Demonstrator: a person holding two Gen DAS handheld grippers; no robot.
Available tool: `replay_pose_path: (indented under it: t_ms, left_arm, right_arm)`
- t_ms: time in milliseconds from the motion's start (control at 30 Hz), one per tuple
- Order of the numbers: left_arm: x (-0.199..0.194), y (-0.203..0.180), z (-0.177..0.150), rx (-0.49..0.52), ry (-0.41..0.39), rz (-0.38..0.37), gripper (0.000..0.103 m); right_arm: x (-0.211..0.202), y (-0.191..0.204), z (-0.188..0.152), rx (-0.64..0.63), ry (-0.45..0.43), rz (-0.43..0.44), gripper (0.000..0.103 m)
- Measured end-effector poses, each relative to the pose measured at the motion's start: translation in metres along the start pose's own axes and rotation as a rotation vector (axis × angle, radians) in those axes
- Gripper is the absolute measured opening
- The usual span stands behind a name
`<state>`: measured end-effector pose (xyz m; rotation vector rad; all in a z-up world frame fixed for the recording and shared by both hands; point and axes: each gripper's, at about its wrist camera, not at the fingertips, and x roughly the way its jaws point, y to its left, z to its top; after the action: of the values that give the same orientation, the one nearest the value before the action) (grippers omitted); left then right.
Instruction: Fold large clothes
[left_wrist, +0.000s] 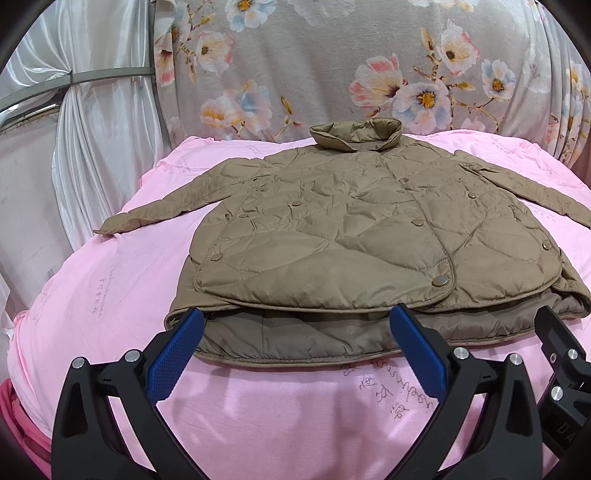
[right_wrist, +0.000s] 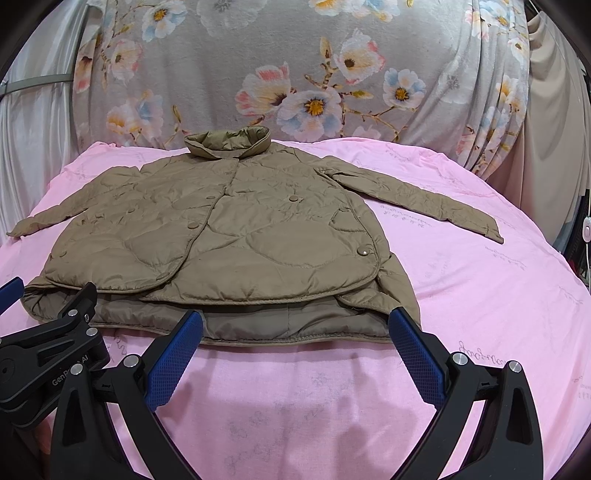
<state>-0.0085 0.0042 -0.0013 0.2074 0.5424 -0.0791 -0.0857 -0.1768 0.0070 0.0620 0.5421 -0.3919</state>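
A tan quilted jacket lies flat and face up on the pink sheet, collar at the far side, both sleeves spread outward, snaps fastened. My left gripper stands open just at the near hem, left of centre, with nothing between its blue pads. The same jacket fills the left half of the right wrist view. My right gripper is open at the hem's right part, holding nothing. Each view shows the other gripper at its side edge.
The pink sheet covers a rounded surface that drops off at left, right and front. A grey floral cloth hangs behind it, with white curtains and a metal rail at far left. A cable with a switch hangs at right.
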Motion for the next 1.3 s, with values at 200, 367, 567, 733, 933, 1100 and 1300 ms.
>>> replay_pose_path:
  t_ms: [200,367,567,733,933,1100,1300]
  left_arm:
    - [0.0,0.0,0.0,-0.001,0.0,0.0,0.098]
    - [0.0,0.0,0.0,-0.002,0.0,-0.001,0.098]
    - [0.0,0.001,0.0,-0.003,0.0,-0.001,0.098]
    - [0.0,0.001,0.0,-0.003,0.0,-0.002,0.098]
    - [0.0,0.001,0.0,-0.004,0.0,-0.003,0.098]
    - [0.0,0.002,0.0,-0.005,0.001,-0.003,0.098]
    - [0.0,0.007,0.002,-0.055,0.013,-0.033,0.098]
  right_arm:
    - [0.0,0.0,0.0,-0.002,0.0,-0.004,0.098]
    - [0.0,0.001,0.0,-0.004,0.0,-0.006,0.098]
    - [0.0,0.0,0.0,-0.004,0.0,-0.006,0.098]
    - [0.0,0.0,0.0,-0.004,0.0,-0.006,0.098]
    - [0.001,0.0,0.0,-0.004,0.0,-0.006,0.098]
    - [0.001,-0.001,0.0,-0.003,0.003,-0.005,0.098]
    - [0.006,-0.021,0.001,0.073,0.046,0.043,0.098]
